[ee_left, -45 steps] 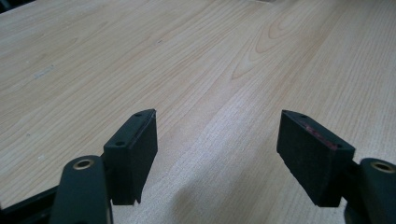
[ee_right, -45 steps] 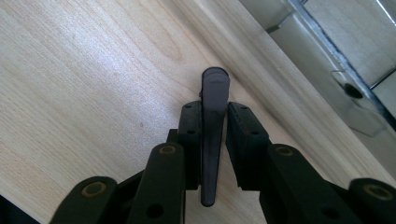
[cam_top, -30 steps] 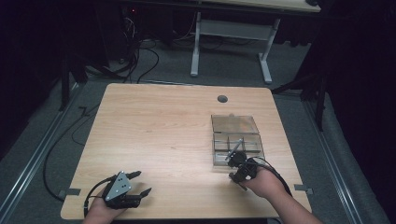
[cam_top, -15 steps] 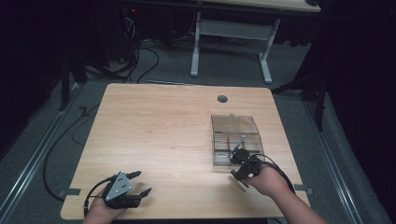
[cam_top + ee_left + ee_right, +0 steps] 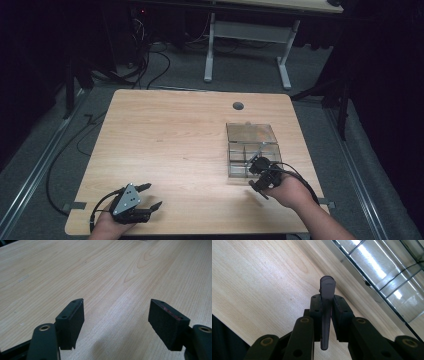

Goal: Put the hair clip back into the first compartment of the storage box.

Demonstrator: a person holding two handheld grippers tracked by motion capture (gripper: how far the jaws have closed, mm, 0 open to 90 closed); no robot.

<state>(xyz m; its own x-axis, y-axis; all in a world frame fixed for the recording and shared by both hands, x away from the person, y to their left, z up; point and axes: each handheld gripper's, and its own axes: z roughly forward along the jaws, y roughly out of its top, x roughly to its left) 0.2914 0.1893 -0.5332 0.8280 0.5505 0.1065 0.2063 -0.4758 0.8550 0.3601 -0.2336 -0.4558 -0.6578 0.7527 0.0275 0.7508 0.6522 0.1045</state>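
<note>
The right gripper [image 5: 327, 305] was clamped on a thin grey clip [image 5: 327, 290] just beside the clear compartment box [image 5: 252, 134] — the left gripper [image 5: 116, 315], jaws apart, sat over bare table [image 5: 165, 135], well away.

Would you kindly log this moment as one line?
right tool: shut on grey clip | beside clear divided box | left tool: open over table
</note>
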